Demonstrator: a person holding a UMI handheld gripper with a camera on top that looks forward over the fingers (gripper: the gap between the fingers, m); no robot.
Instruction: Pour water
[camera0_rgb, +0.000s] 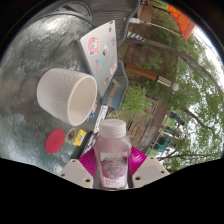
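Bottle (113, 152) sits in your gripper (113, 172), low centre of the frame, its white cap pointing away from you and its long axis running straight out along the fingers. Both pink pads (88, 160) look pressed against its sides, so the jaws are closed partway, to the bottle's width, and holding it. The cup (68, 97) lies up and to the left of the cap, near but apart from it, tipped so its open mouth faces right. The coming move turns on that offset: you'd likely need to carry the bottle left and forward, then tilt its cap toward that opening. Whether the cap is off, I cannot tell.
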